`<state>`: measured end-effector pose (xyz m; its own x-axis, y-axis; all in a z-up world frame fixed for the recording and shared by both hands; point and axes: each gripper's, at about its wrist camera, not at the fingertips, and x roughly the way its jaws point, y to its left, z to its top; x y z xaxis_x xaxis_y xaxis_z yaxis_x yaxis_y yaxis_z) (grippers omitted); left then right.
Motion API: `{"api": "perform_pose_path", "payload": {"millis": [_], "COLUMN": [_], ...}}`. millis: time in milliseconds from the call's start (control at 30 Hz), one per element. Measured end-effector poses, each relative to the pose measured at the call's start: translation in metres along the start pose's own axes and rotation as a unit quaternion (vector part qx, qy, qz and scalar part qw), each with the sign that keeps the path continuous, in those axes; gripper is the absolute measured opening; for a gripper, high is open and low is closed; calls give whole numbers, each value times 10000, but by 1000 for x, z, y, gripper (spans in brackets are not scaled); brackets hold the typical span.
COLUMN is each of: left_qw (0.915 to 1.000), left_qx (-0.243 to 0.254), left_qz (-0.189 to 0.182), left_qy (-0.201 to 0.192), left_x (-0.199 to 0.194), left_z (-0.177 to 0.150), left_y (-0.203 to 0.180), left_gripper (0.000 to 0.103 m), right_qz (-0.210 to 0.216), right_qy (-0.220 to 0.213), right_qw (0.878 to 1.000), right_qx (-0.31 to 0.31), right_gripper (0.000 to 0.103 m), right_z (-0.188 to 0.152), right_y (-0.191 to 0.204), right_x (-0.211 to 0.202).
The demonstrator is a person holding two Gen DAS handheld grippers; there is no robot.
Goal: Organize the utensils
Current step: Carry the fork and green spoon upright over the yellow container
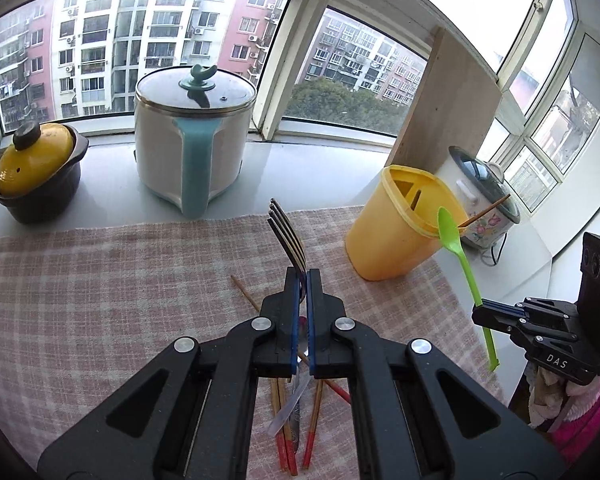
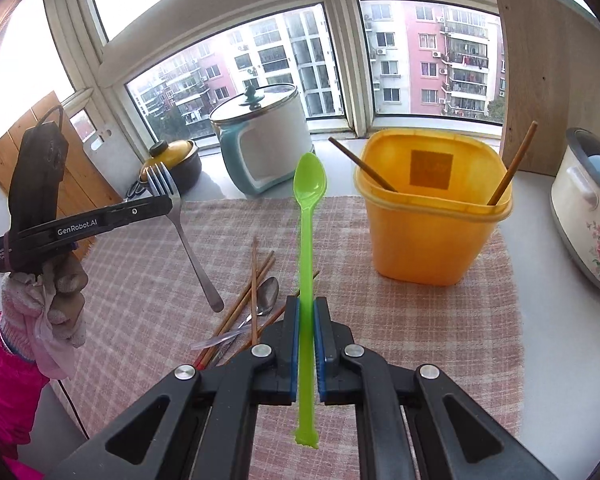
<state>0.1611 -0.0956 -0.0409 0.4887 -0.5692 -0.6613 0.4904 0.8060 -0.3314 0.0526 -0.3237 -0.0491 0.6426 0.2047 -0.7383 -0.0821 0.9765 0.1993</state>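
My left gripper [image 1: 303, 274] is shut on a metal fork [image 1: 287, 236], tines up, above the checked cloth; it also shows in the right wrist view [image 2: 168, 202] holding the fork [image 2: 188, 240]. My right gripper [image 2: 307, 304] is shut on a green plastic spoon [image 2: 309, 216], bowl up, left of the yellow utensil holder [image 2: 432, 216]. In the left wrist view the right gripper [image 1: 482, 312] holds the spoon [image 1: 458, 248] beside the holder [image 1: 396, 224]. Two chopsticks [image 2: 512, 164] stand in the holder. Several chopsticks [image 2: 244, 300], a metal spoon [image 2: 266, 296] and a clear utensil lie on the cloth.
A white and teal electric pot [image 1: 192, 140] and a yellow-lidded clay pot [image 1: 36, 164] stand by the window. A floral rice cooker [image 2: 588, 208] sits right of the holder, a wooden board [image 1: 444, 104] behind it. The pink checked cloth [image 1: 100, 300] covers the counter.
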Motion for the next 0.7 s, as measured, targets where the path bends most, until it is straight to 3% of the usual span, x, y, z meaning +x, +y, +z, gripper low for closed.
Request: {"api": "perform_pose_path", "payload": {"millis": [133,333,533,700], "left_qw": [9998,9993,9977,9977], "left_qx": [22,-77,-427,-252], "left_qz": [-176,-142,-86,-173], "left_qy": [-127,-335,-510,-598], "left_x": [-10,-14,-16,-17], "left_z": [8,18,40,65], "left_y": [-21,-60,-96,-127], "left_gripper": [0,0,0,0], "right_qz": [0,172,405,421], "right_qy": [-130,-103,-71,-115], "right_qw": [9999,9993,9968,9968], "right_qx": [-74,-327,-686,-663], "right_gripper": [4,4,4,4], "right_z": [5,19,51,83], "right_y": [-6,-26,-49,-68], "right_x": [-15,-29,-47,-55]}}
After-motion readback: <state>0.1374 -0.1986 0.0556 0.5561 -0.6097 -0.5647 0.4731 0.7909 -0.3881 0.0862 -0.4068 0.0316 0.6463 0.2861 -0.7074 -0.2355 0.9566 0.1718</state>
